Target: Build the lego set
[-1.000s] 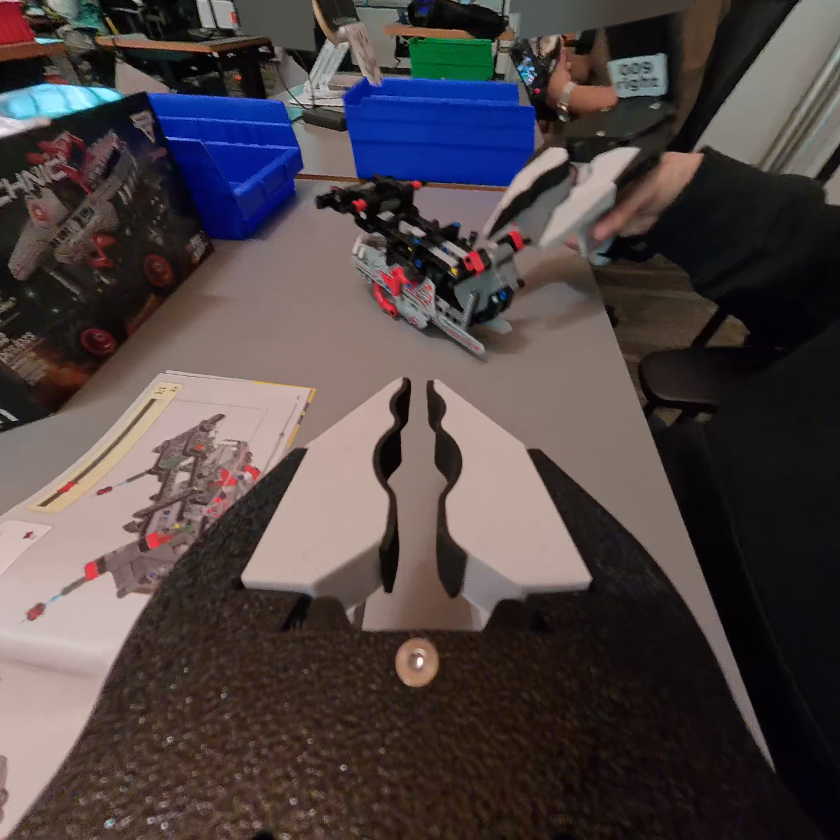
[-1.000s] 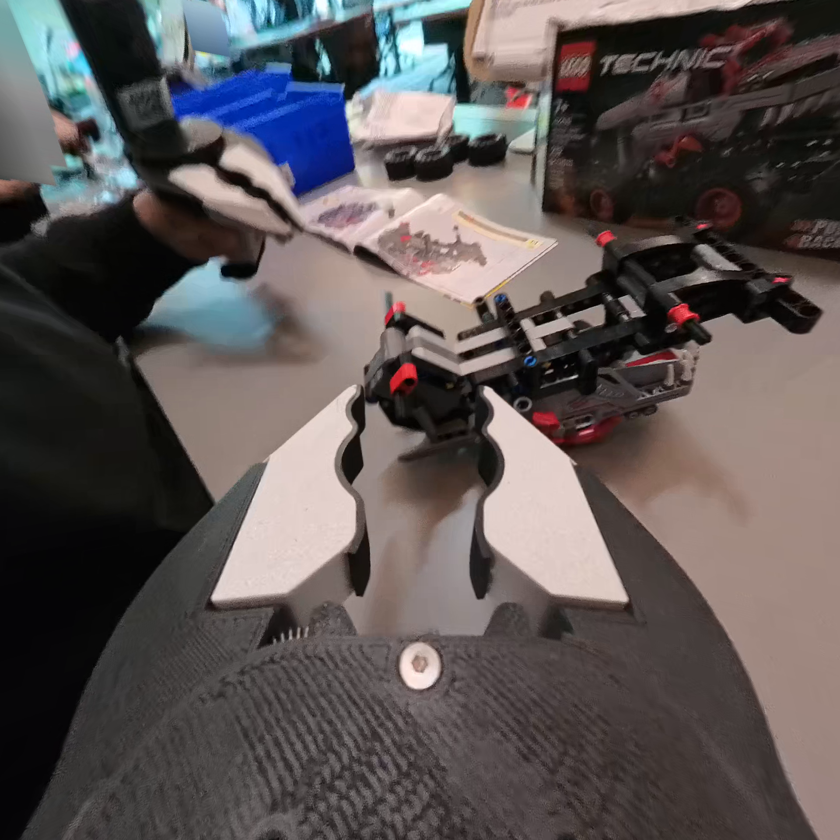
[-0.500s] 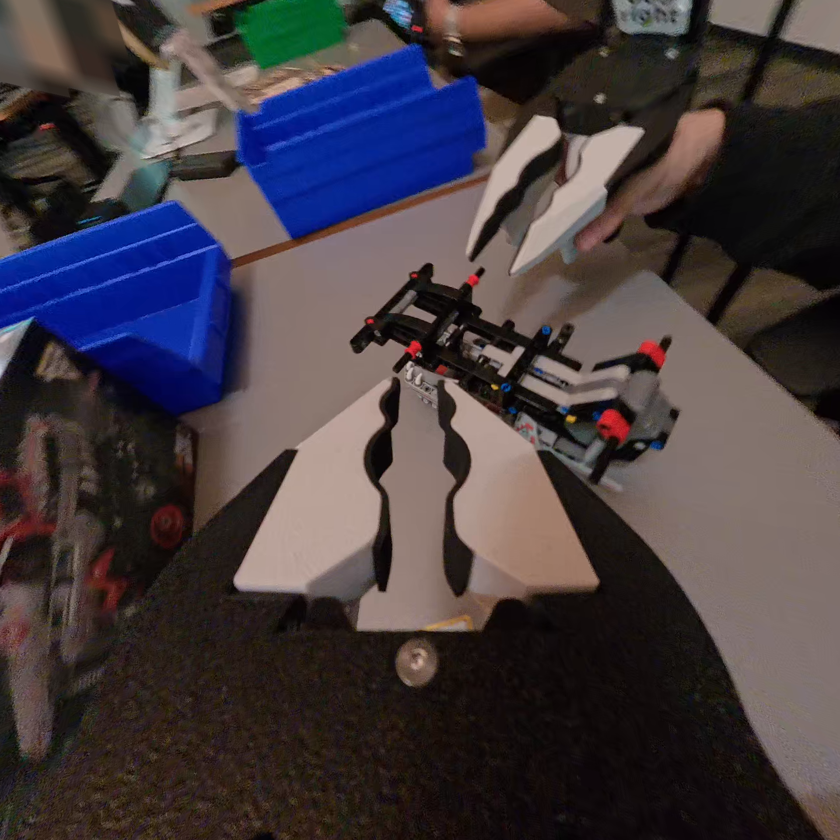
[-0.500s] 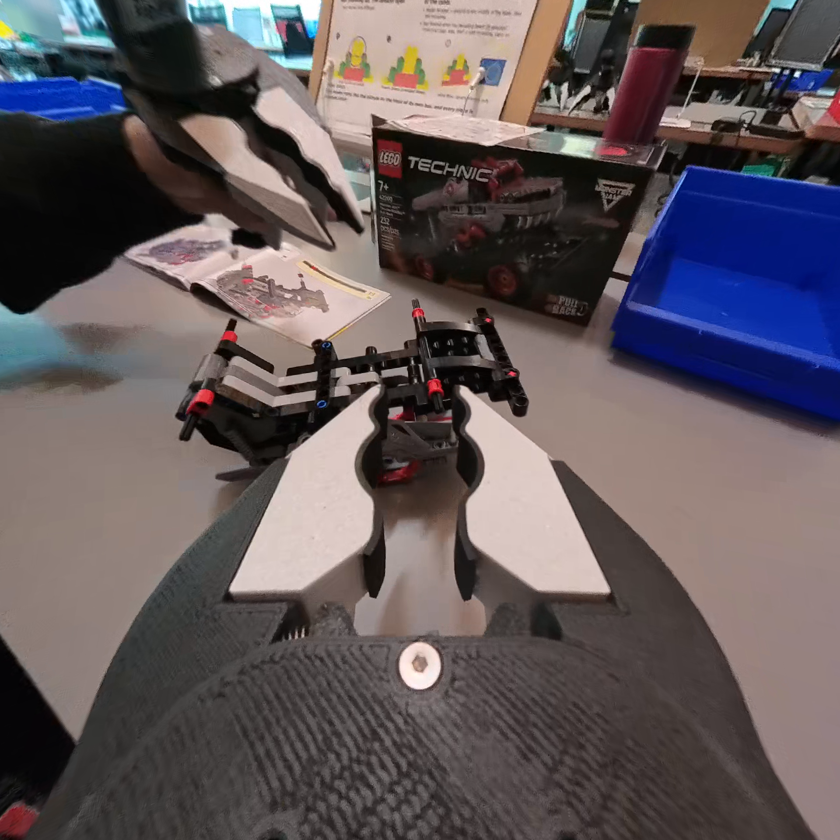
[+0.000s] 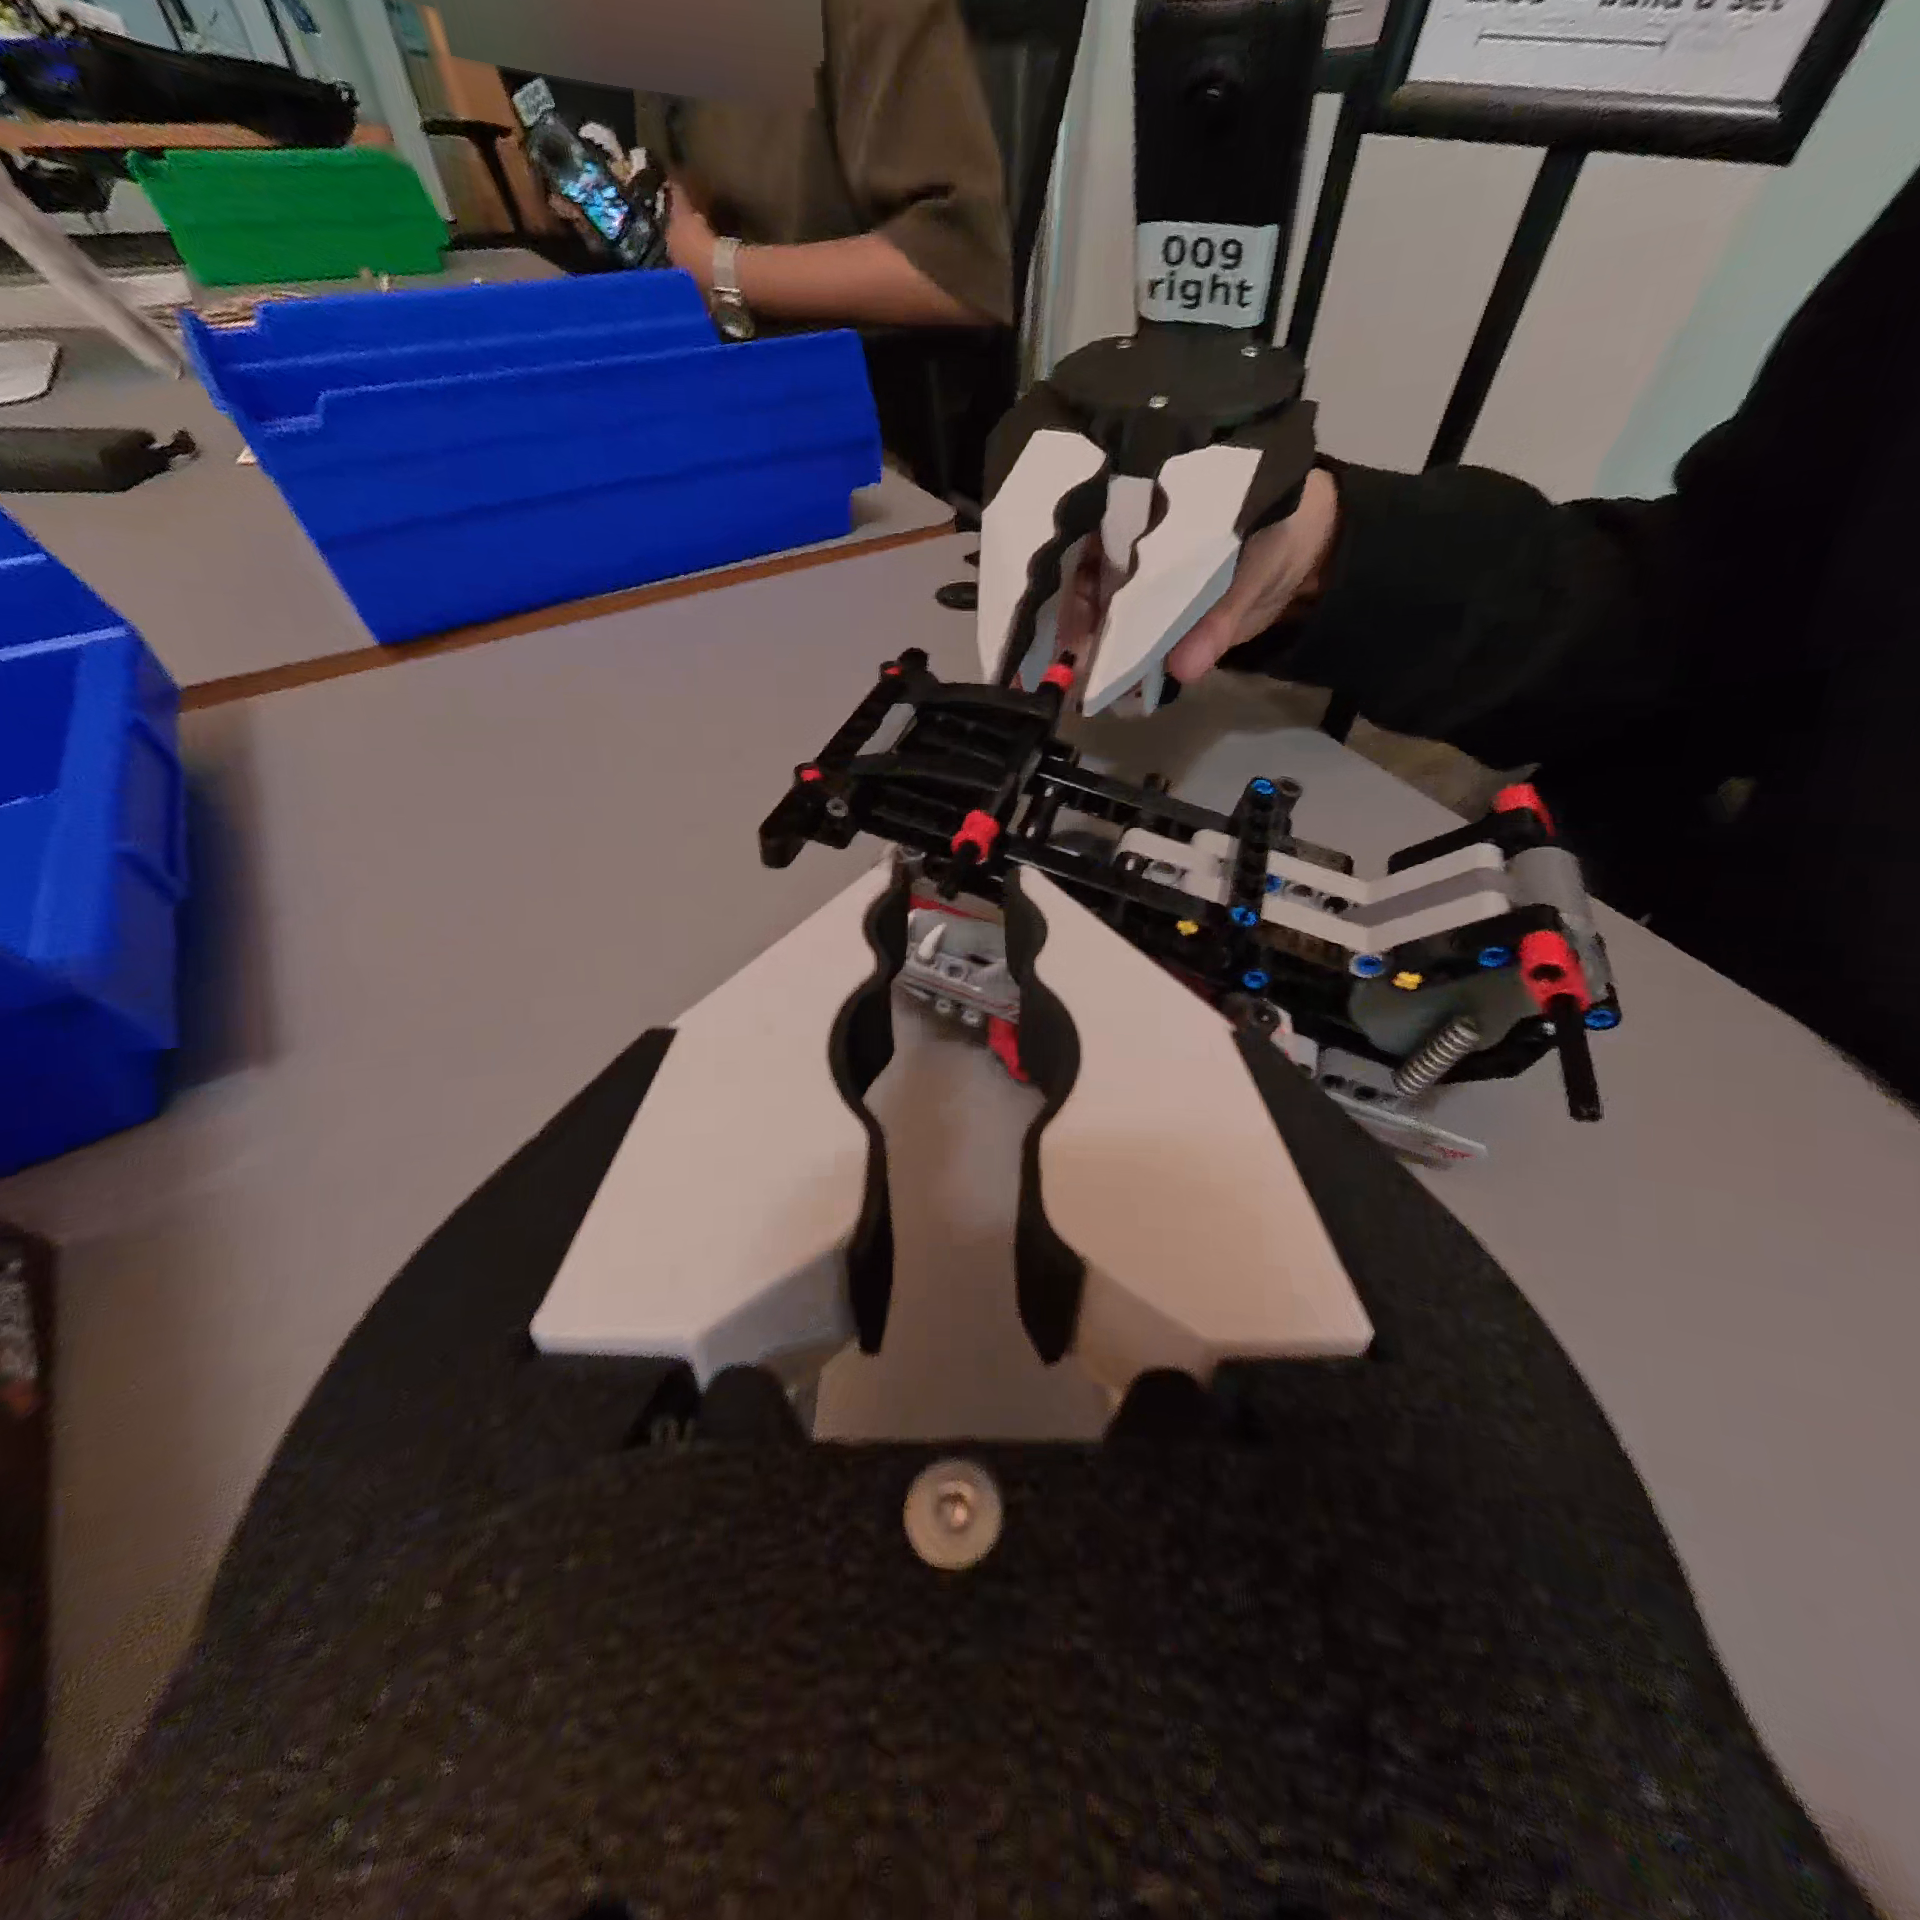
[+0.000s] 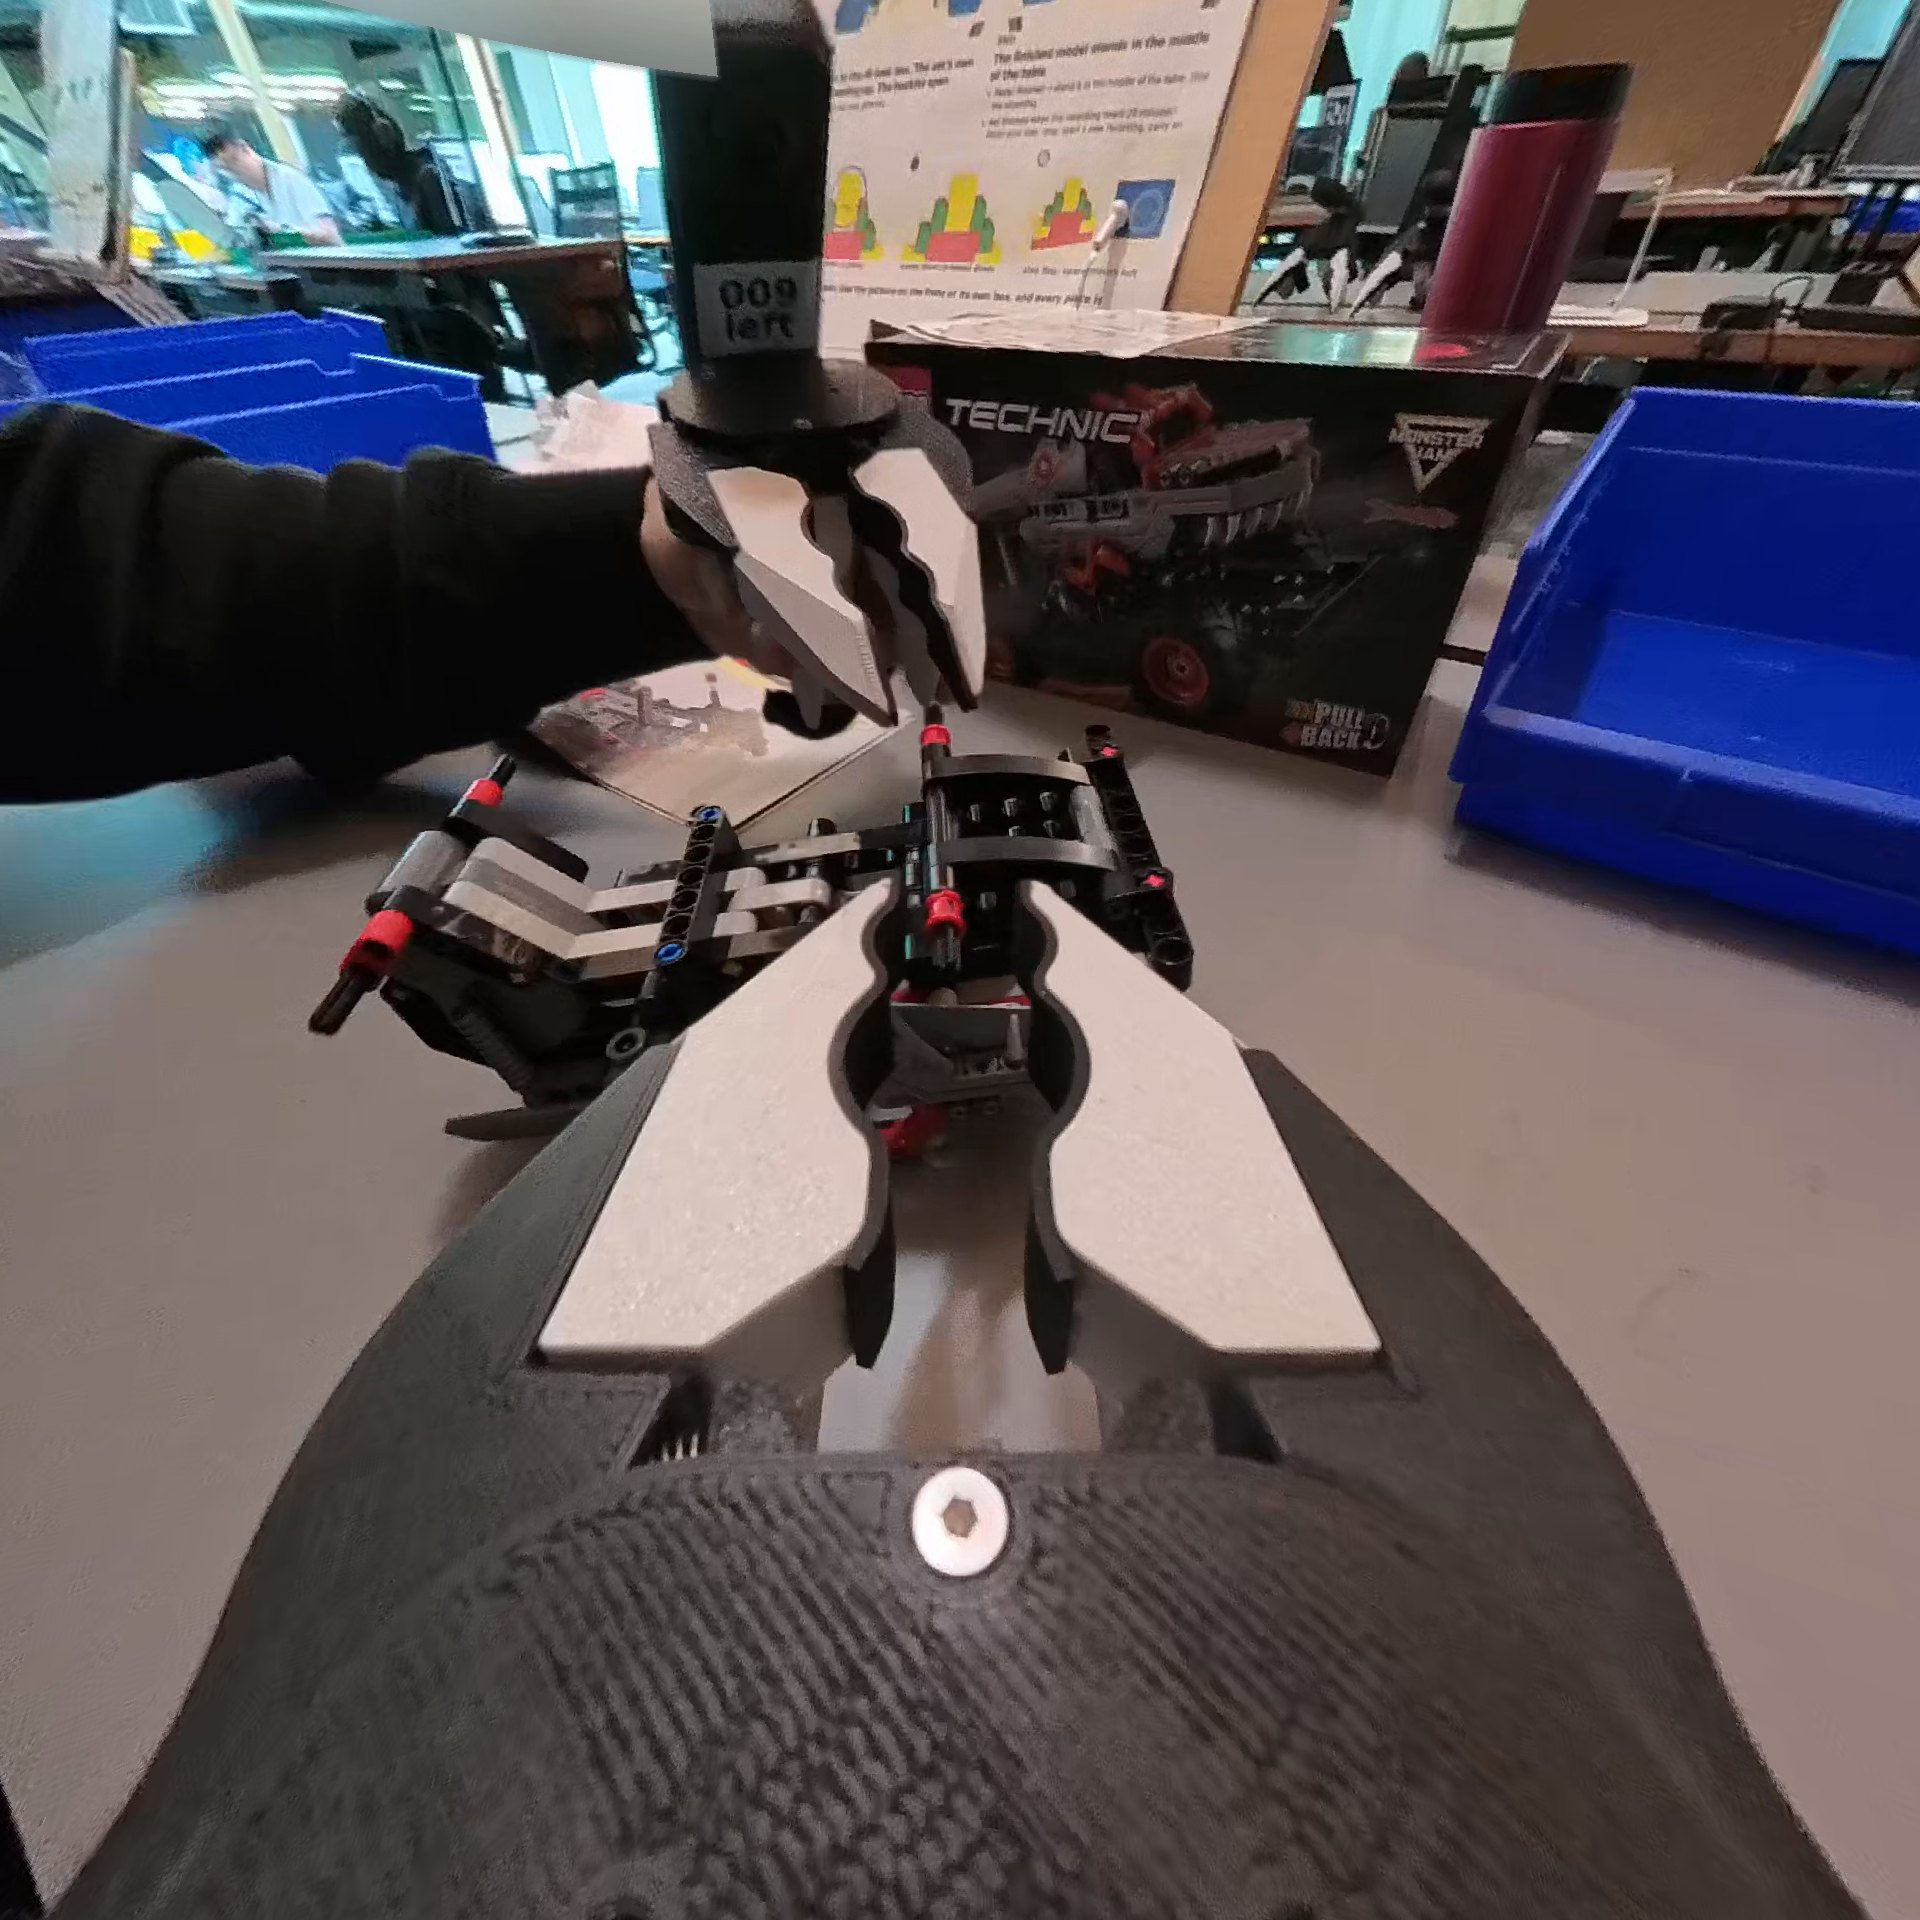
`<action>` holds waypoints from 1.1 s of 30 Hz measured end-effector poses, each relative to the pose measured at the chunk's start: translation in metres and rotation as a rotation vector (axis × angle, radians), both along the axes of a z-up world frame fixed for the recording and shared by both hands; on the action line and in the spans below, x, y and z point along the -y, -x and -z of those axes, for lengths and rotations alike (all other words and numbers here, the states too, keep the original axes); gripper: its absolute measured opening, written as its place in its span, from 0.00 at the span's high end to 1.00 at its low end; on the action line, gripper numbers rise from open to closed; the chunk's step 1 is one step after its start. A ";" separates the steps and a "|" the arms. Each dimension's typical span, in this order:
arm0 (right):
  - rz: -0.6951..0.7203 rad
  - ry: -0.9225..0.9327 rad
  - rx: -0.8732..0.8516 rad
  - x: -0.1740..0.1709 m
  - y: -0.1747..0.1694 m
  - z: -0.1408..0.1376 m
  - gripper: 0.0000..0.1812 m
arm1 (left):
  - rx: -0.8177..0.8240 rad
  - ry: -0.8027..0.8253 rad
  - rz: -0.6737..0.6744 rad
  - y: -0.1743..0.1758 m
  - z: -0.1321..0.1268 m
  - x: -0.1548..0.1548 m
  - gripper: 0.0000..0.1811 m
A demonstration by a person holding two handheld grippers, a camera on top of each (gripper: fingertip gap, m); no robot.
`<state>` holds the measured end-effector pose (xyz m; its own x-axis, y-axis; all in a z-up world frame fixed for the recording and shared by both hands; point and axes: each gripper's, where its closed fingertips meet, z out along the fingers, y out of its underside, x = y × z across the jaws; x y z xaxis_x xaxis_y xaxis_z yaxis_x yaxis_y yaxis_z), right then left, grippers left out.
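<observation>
Your left gripper (image 5: 948,883) and right gripper (image 6: 961,896), both with jaws apart and gripping nothing, flank the raised black frame end of the Lego truck chassis (image 5: 1195,894) mid-table (image 6: 1455,1091). Blue bin (image 6: 1704,665) and set box (image 6: 1226,540) stand clear of it.

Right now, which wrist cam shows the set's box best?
The right wrist view. The black set box stands upright behind the model, its whole printed front visible, beside a blue bin. The left wrist view catches only a dark blurred sliver at its left edge.
</observation>
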<state>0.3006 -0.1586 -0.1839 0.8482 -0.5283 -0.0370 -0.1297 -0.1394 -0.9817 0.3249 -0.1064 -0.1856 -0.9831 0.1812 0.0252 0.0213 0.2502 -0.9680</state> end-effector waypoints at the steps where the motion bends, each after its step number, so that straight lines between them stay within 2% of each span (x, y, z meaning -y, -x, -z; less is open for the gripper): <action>1: -0.020 -0.008 0.001 -0.001 0.002 -0.001 0.92 | 0.002 -0.003 0.009 0.002 0.001 0.001 0.92; 3: -0.025 -0.005 0.004 -0.001 0.003 0.002 0.95 | 0.025 0.010 0.013 0.005 0.002 0.002 0.93; 10: 0.010 -0.002 0.038 -0.002 0.002 0.007 0.96 | 0.042 0.057 -0.003 0.011 -0.004 -0.002 0.99; 14: -0.015 -0.016 0.055 -0.006 0.004 0.004 0.96 | 0.065 0.065 -0.041 0.010 -0.003 -0.005 0.99; 26: -0.124 -0.087 0.031 -0.011 0.008 -0.002 0.93 | 0.071 0.095 0.013 0.021 -0.006 -0.014 0.99; 33: -0.141 -0.062 0.048 -0.015 0.005 0.000 0.96 | 0.065 0.088 0.018 0.021 -0.005 -0.015 0.99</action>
<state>0.2958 -0.1433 -0.1838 0.9152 -0.4023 -0.0238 -0.0662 -0.0919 -0.9936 0.3040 -0.0917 -0.1810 -0.9788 0.1971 -0.0550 0.0882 0.1636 -0.9826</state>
